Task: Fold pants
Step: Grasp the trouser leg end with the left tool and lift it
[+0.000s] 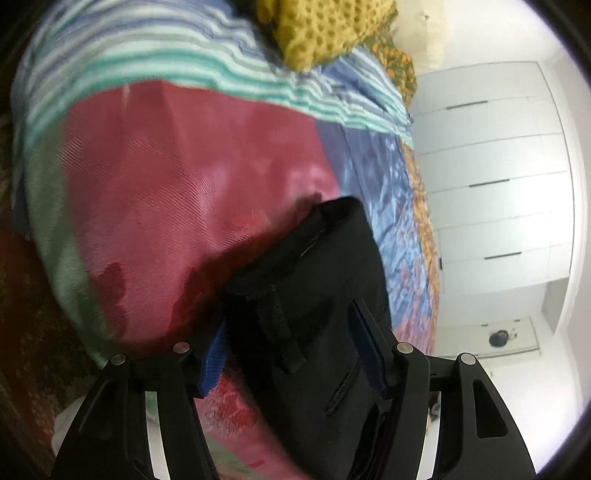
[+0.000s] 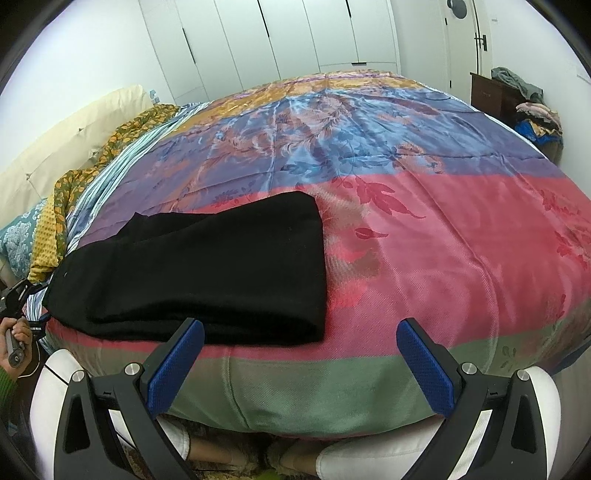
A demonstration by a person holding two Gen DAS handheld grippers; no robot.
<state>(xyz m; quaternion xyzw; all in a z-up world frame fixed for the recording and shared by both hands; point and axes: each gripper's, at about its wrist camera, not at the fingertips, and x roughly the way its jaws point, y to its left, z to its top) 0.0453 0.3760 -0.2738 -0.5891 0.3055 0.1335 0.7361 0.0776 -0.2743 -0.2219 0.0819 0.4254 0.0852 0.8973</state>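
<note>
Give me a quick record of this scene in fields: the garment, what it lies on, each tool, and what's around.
garment: black fabric pants, folded, lying flat
surface: multicoloured floral bedspread on a bed, pants near its front edge
left tool: waistband end of the pants between its blue pads
right tool: open, nothing between its pads, above the bed's front edge
background: white panelled wardrobe doors, cream pillow

Left tool (image 1: 295,354) pads partly hidden by black pants (image 1: 306,295); bedspread (image 1: 166,184) blurred.
</note>
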